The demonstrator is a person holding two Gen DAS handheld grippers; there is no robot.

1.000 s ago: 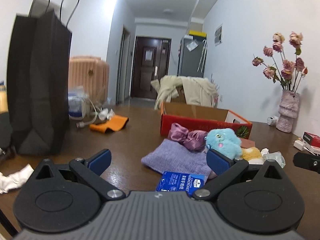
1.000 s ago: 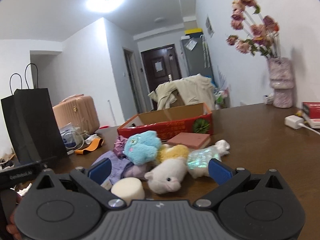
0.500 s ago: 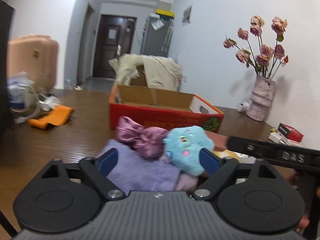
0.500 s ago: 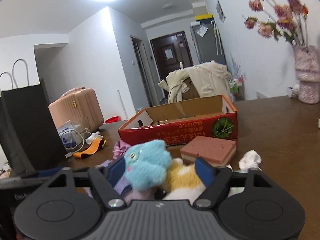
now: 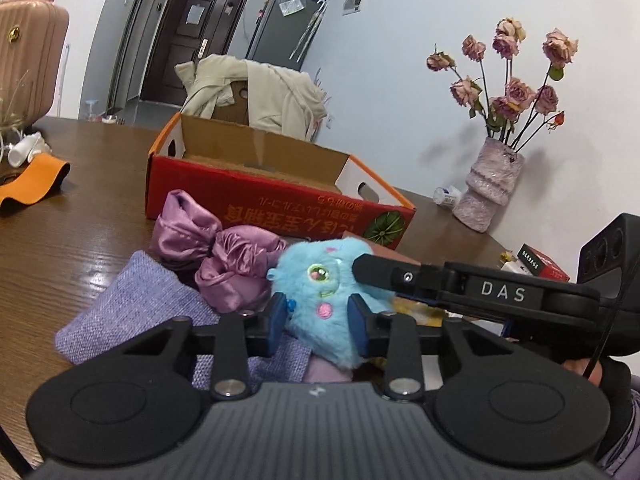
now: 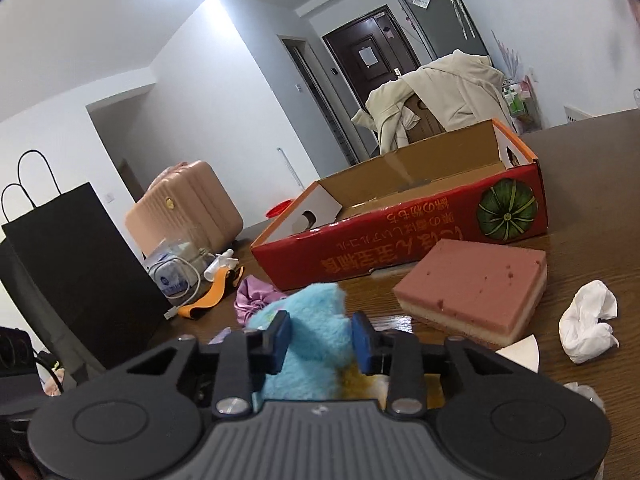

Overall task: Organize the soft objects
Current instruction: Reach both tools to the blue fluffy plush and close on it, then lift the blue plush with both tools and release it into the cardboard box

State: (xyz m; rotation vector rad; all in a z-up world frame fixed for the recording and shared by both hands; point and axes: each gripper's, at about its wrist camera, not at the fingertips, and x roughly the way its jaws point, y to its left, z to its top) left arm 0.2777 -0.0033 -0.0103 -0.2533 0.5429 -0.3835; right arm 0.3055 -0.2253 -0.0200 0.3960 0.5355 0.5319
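Note:
A fluffy blue plush toy (image 5: 320, 280) lies on a pile of soft things on the brown table. My left gripper (image 5: 316, 324) is closing, its blue pads pressing the toy's lower body from both sides. My right gripper (image 6: 320, 338) is closing too, with the same blue plush toy (image 6: 312, 308) squeezed between its pads. In the left wrist view, one of the right gripper's fingers (image 5: 400, 276) reaches the toy from the right. A purple satin scrunchie (image 5: 216, 248) and a lavender fabric pouch (image 5: 128, 308) lie left of the toy. A yellow plush (image 6: 360, 380) shows under it.
An open red cardboard box (image 6: 400, 248) stands just behind the pile. A pink sponge block (image 6: 476, 284) and a crumpled white tissue (image 6: 588, 320) lie to the right. A vase of dried roses (image 5: 492, 188) stands far right, a black paper bag (image 6: 72, 264) and an orange strap (image 5: 36, 180) left.
Both grippers moved in toward the pile from either side and narrowed from wide open onto the blue plush toy, which now sits between both pairs of pads.

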